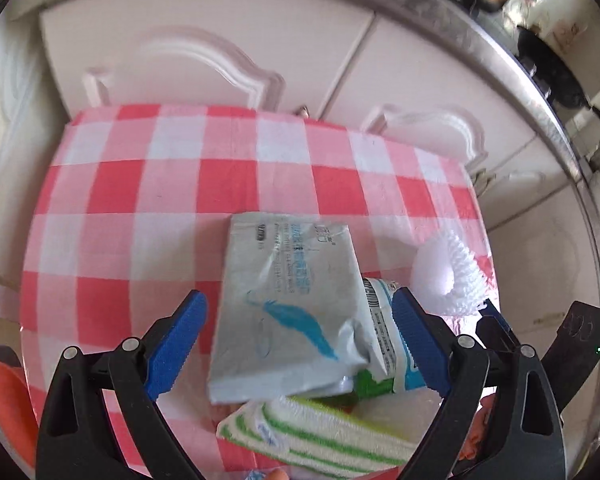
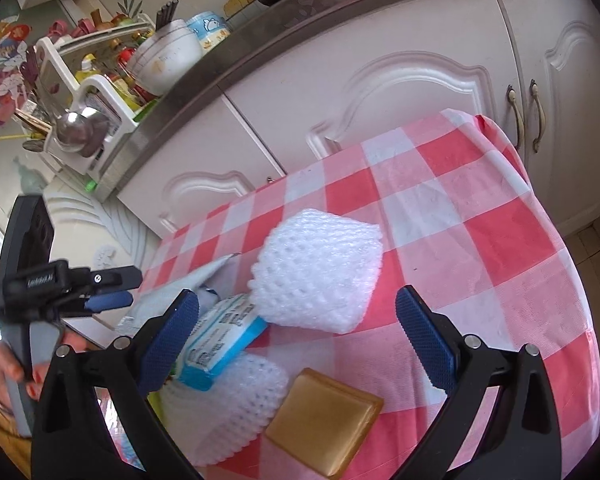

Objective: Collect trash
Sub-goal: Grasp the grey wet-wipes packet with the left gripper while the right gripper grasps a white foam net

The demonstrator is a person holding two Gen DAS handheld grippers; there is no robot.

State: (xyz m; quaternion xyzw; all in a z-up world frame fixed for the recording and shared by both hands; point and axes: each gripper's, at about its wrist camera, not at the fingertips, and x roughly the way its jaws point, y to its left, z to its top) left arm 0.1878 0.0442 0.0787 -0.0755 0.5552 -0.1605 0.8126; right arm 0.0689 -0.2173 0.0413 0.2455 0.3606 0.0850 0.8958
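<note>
On a table (image 1: 112, 184) under a red and white checked cloth, the trash lies in a loose heap at the near edge. In the left wrist view the left gripper (image 1: 296, 344) hangs with its jaws spread wide over a crumpled pale wrapper with a blue feather mark (image 1: 288, 312), which sits between the two blue fingers (image 1: 172, 344) without either touching it. At four o'clock from the wrapper a small blue and white carton (image 1: 388, 340) is tucked partly under it, and at six o'clock lies a folded cloth with green stripes (image 1: 316, 436). A white foam fruit net (image 1: 448, 276) sits at two o'clock.

The right gripper (image 2: 300, 336) is likewise wide open and holds nothing. In its view the foam net (image 2: 316, 272) lies at twelve o'clock just beyond the fingertips, a second foam net (image 2: 228, 404) at seven o'clock, the carton (image 2: 224, 340) beside the left finger, and an amber soap-like block (image 2: 324, 420) at six o'clock.

The step in hand appears to be the left gripper's pick of the wrapper. To do it well, the person should probably lower the fingers until they bracket the wrapper's raised, creased end at five o'clock, then close there, since the flat sheet offers little to bite. The carton touching that corner may get dragged along.
</note>
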